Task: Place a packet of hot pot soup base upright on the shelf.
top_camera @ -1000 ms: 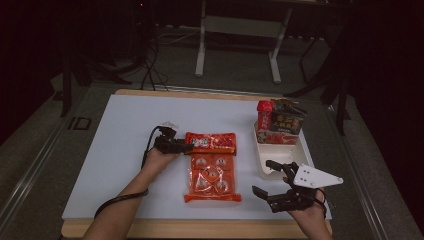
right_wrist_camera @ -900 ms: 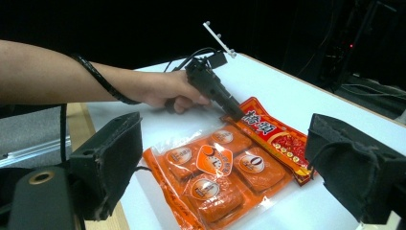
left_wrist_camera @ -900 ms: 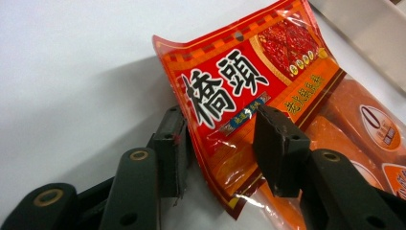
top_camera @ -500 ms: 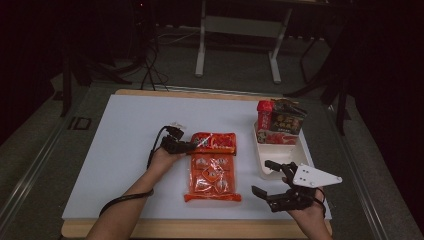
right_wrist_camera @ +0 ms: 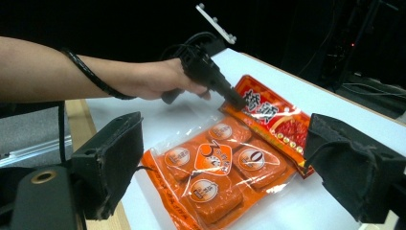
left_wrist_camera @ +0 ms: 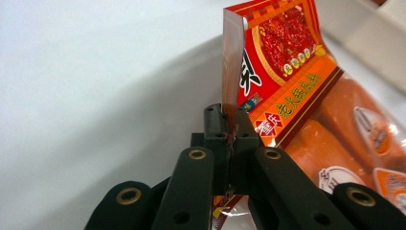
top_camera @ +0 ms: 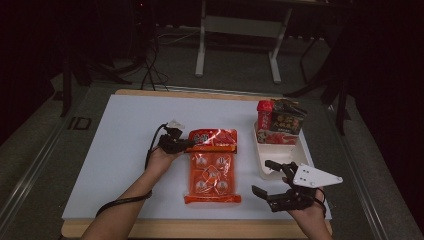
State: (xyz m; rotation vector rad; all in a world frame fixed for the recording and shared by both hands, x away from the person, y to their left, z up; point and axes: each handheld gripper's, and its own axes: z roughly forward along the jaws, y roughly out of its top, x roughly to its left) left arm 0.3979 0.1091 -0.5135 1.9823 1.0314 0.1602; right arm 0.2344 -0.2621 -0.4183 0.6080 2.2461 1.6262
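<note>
Left gripper (top_camera: 186, 144): jaws just closed, pinching the upper left corner of the orange snack pack (top_camera: 212, 165), film folded upright between them in the left gripper view (left_wrist_camera: 228, 132). Pack flat on the white table (top_camera: 115, 150) at its middle, red header end raised a little off the surface. Right gripper (top_camera: 270, 181): jaws wide apart, nothing between them, hovering near the table's front edge, just right of the pack. White tray (top_camera: 280, 152) to the right, with boxes (top_camera: 280, 120) standing at its far end. Likely step: pickup begun, grip taken. Next: lift clear without tearing the thin film, then probably carry toward the tray.
</note>
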